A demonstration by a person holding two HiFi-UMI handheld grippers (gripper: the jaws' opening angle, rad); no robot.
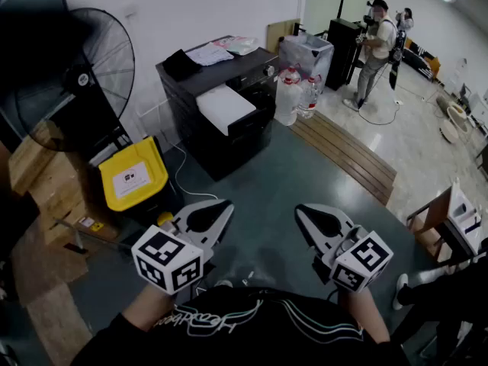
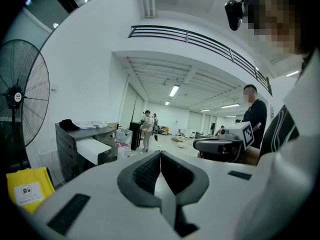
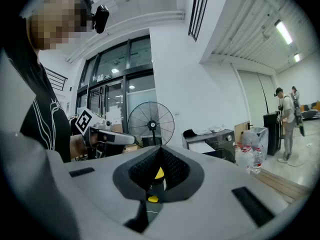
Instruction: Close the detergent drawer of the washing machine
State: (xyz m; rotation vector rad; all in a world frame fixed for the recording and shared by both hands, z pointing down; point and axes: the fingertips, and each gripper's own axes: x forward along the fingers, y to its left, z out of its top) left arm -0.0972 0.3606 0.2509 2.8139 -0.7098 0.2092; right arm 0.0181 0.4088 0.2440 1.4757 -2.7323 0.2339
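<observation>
Drawer's out, so nothing's done yet imo. White detergent drawer (image 1: 225,107) sticks out of the front of the black washing machine (image 1: 229,149), upper-middle of the head view, well apart from both tongs. We're stood back on the grey floor with the machine straight ahead.

Left gripper (image 2: 160,156): tips pressed together, nothing between the pads, just floor showing thru the gap lower down. Right gripper (image 3: 159,151): same deal, tips together and empty. The yellow bit in its gap is prob the yellow bin (image 1: 133,175) beyond, not sth held.

Handling-wise we'd guess the drawer is light, stiff plastic on a slide, so no grabbing needed. 1 closed tong flat against the middle of its front face, pushing straight in. Off-centre pushes could skew it and make it bind. Smooth plastic might let the tips skid, so go slow.
</observation>
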